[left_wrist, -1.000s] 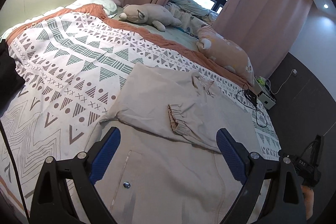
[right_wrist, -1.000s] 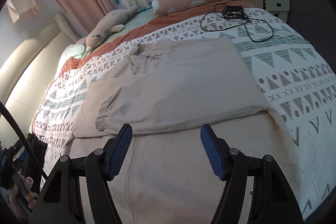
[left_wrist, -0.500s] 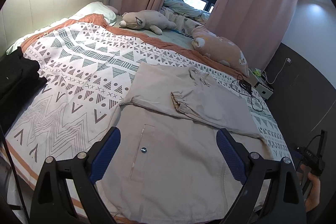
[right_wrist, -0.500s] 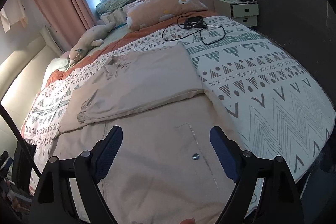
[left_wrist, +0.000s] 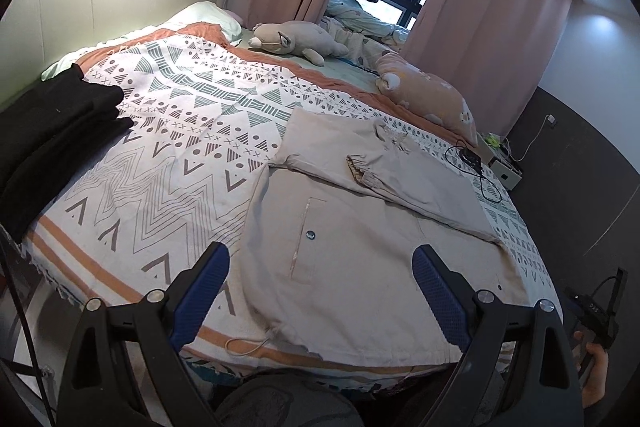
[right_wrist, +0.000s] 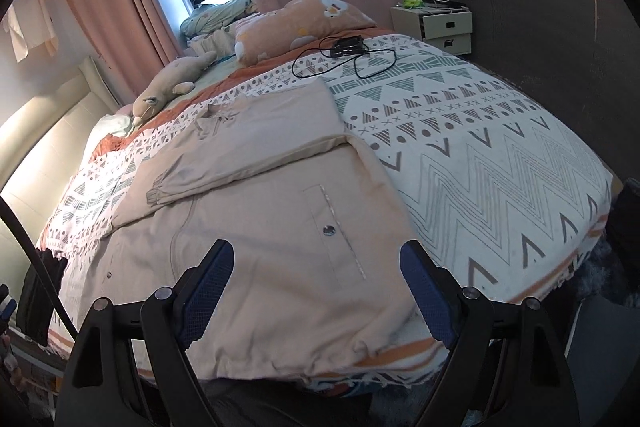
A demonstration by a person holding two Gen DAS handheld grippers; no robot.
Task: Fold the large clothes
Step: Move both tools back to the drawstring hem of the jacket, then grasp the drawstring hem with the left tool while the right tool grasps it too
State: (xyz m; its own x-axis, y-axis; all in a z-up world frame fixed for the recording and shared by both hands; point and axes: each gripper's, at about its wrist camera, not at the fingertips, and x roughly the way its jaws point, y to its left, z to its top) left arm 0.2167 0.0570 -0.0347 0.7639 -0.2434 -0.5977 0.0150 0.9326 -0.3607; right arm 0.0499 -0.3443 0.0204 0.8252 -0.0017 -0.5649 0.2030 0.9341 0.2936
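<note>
A large beige jacket (left_wrist: 360, 251) lies flat on the patterned bedspread (left_wrist: 160, 163), hem at the near bed edge. Both sleeves are folded across its chest; one elastic cuff (left_wrist: 358, 173) shows on top. It also shows in the right wrist view (right_wrist: 272, 227), with a snap button (right_wrist: 328, 231) on its pocket. My left gripper (left_wrist: 320, 291) is open and empty, held above the hem. My right gripper (right_wrist: 316, 283) is open and empty, also above the hem.
A stack of black folded clothes (left_wrist: 48, 131) lies at the bed's left edge. Plush toys (left_wrist: 292, 41) and a peach pillow (right_wrist: 300, 27) lie at the far side. A black cable and device (right_wrist: 348, 49) rest beyond the jacket. A nightstand (right_wrist: 436, 27) stands by the dark wall.
Both grippers have pulled back and up from the jacket toward the foot of the bed, so the whole garment and its hem now show. Both stay open and empty.
</note>
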